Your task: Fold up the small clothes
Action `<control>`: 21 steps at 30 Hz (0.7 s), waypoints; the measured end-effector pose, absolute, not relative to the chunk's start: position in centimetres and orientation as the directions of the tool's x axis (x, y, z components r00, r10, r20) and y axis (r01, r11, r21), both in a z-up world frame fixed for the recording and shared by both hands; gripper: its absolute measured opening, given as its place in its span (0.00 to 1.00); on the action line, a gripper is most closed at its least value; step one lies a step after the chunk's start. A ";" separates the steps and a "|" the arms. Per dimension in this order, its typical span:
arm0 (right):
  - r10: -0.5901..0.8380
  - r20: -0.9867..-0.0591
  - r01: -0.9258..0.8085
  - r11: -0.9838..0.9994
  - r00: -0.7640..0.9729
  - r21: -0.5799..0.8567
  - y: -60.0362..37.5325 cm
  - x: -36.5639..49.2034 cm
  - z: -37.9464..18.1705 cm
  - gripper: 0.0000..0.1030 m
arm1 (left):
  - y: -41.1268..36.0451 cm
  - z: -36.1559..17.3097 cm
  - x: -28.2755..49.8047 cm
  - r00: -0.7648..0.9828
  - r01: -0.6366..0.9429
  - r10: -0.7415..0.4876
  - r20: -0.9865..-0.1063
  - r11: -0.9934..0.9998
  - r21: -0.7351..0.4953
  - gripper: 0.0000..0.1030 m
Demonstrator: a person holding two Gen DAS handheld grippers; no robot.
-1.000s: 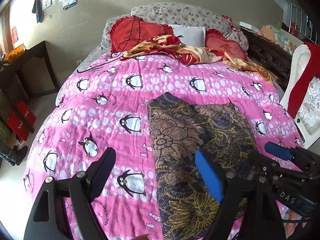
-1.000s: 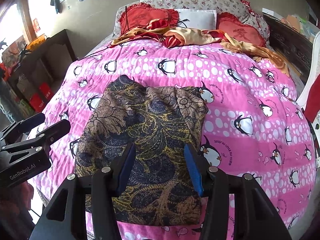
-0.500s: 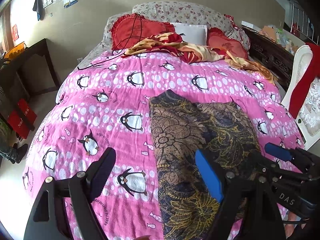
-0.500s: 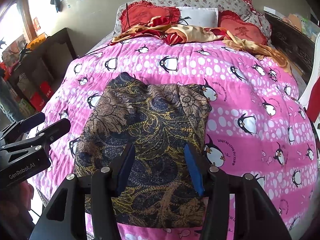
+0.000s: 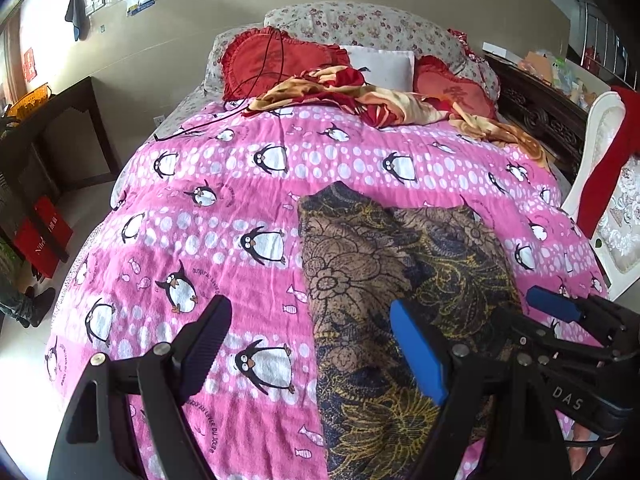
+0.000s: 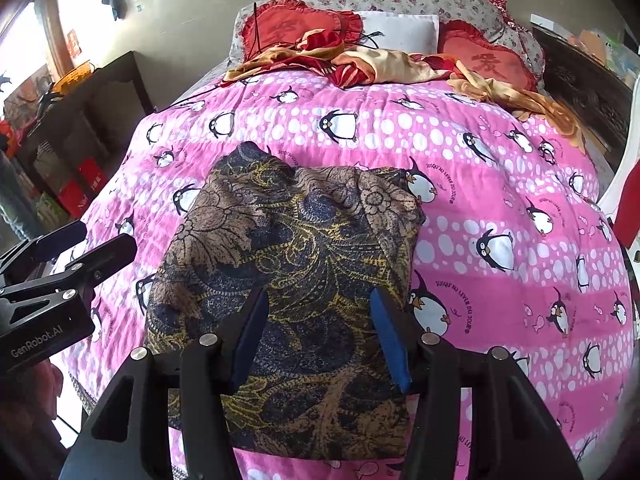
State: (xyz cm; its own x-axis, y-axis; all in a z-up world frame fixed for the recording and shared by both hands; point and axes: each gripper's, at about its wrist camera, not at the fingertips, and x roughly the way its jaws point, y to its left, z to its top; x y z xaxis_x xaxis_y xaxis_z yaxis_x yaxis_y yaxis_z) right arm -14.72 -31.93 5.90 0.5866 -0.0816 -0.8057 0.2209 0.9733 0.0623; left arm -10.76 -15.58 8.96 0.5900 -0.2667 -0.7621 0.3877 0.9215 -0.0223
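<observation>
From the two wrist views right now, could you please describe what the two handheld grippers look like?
Both are black two-finger clamps with silver pivot rivets. The left gripper has one blue pad and one dark pad, and its body reads "GenRobot.AI" in the right wrist view. The right gripper has blue pads and white "DAS" lettering in the left wrist view.

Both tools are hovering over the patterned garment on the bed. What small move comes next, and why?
Probably lower the right tool to the patterned garment's near hem. Both it and the left tool are open and empty, and the garment lies part-folded on the pink quilt.
</observation>
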 end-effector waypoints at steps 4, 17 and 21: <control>-0.076 -0.808 0.219 0.973 0.584 0.067 -32.0 -14.7 5.7 0.45 | -15.9 8.8 -10.8 0.584 0.391 -0.266 -0.767 0.920 -0.022 0.82; -0.076 -0.809 0.221 0.973 0.583 0.068 -32.0 -14.6 5.5 0.45 | -15.9 8.8 -10.8 0.582 0.391 -0.269 -0.767 0.920 -0.026 0.82; -0.073 -0.810 0.216 0.974 0.582 0.068 -32.1 -14.6 5.5 0.45 | -15.9 8.7 -10.8 0.583 0.392 -0.271 -0.766 0.919 -0.027 0.82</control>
